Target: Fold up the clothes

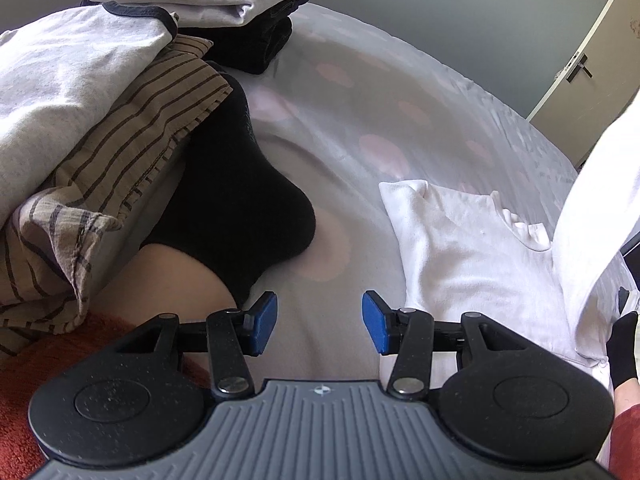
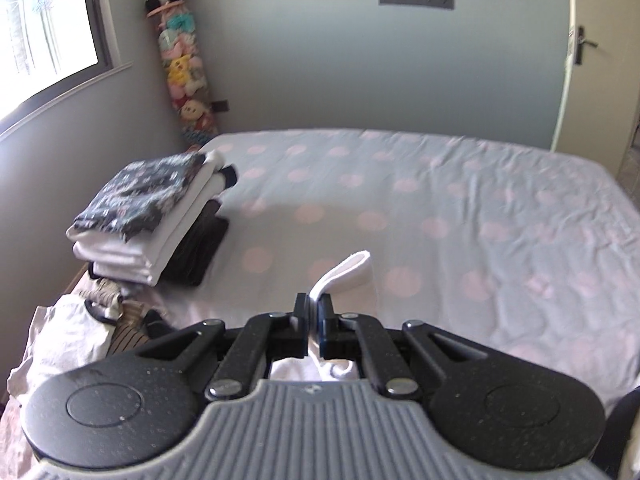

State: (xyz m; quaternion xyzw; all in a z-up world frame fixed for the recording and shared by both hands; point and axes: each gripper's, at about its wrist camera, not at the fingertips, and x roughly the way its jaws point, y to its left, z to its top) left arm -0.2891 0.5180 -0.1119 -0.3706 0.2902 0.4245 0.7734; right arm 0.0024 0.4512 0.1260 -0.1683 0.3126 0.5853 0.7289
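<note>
Two grippers work over a bed (image 2: 460,208) with a pink-dotted sheet. At far left a striped cloth (image 1: 120,128) lies heaped under a pale garment (image 1: 68,64), beside a folded stack (image 2: 136,224). Just ahead, the left gripper (image 1: 319,322) hangs with its jaws apart, holding nothing, above the sheet; a white garment (image 1: 472,252) lies flat to its right. The right gripper (image 2: 313,312) is clamped on a white sock (image 2: 348,276), lifted above the bed.
</note>
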